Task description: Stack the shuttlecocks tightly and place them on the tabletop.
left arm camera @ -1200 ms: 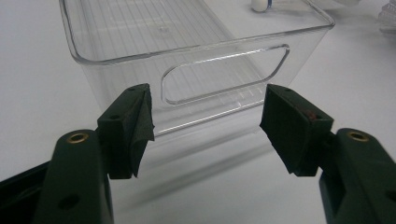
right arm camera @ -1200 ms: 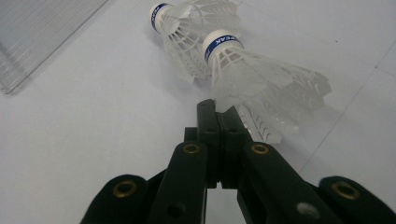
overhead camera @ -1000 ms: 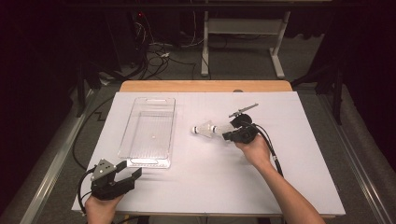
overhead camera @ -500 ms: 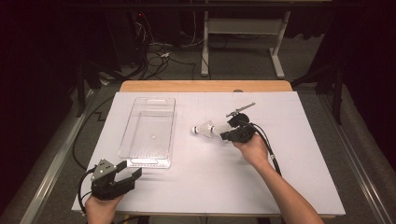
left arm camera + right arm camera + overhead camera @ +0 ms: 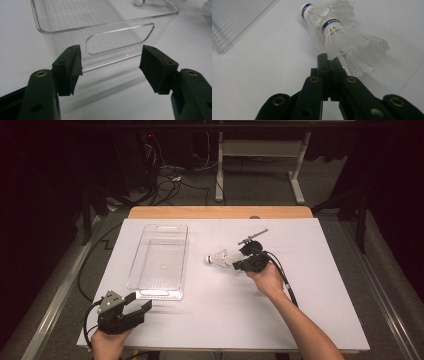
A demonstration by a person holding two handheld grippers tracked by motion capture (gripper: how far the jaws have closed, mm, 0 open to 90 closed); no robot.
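Two white shuttlecocks with blue-banded corks lie together on the white table. The nearer shuttlecock [image 5: 342, 35] leans over the farther shuttlecock [image 5: 312, 12]. My right gripper [image 5: 328, 58] has its jaws pressed together, and their tips pinch the edge of the nearer one's skirt. From above, the shuttlecocks [image 5: 217, 258] sit just left of the right gripper [image 5: 235, 265]. A clear plastic bin [image 5: 181, 265], empty, stands left of them. My left gripper [image 5: 142, 302] rests near the table's front left corner. It is open and faces the bin's end wall [image 5: 112, 32] and its handle slot.
A corner of the bin [image 5: 234, 17] shows at the upper left of the right gripper view. The white table sheet [image 5: 325, 285] is bare to the right and front. Beyond the far edge are cables [image 5: 170, 180] and a desk frame on the floor.
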